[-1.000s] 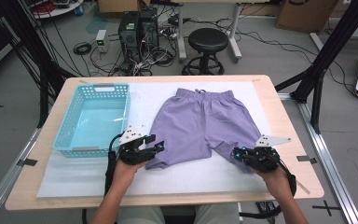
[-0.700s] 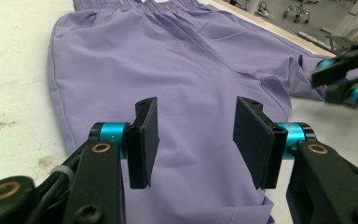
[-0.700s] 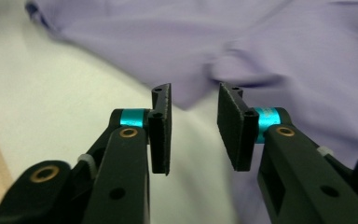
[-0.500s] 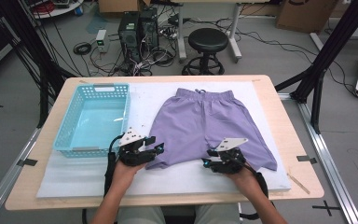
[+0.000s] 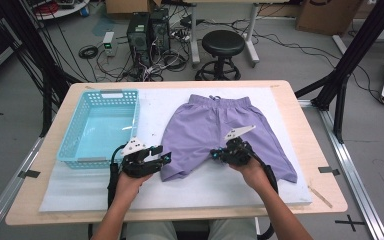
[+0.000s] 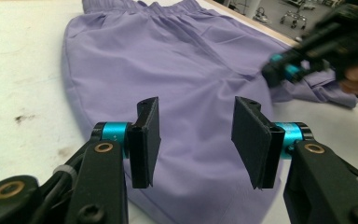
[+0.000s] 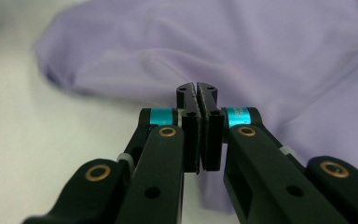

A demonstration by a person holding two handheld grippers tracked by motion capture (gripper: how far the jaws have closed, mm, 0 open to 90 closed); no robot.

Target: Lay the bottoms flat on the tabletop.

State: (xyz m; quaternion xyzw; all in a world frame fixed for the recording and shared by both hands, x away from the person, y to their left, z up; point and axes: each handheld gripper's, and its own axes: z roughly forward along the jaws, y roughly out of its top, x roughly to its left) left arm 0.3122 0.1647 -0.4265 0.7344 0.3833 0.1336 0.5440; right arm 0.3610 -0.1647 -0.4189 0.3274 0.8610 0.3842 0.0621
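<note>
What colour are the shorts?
Purple, or lilac; the shorts show best in the high view.

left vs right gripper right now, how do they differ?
The left gripper has its jaws open, while the right gripper has its jaws shut, having just closed. The left sits at the outer hem of one leg of the purple shorts, the right at the crotch. Both are hand-held over the shorts.

Wooden tabletop (image 5: 325, 165) carries a white mat (image 5: 220, 185); on the mat, a blue basket (image 5: 100, 127) left, purple shorts (image 5: 215, 125) beside it.
</note>
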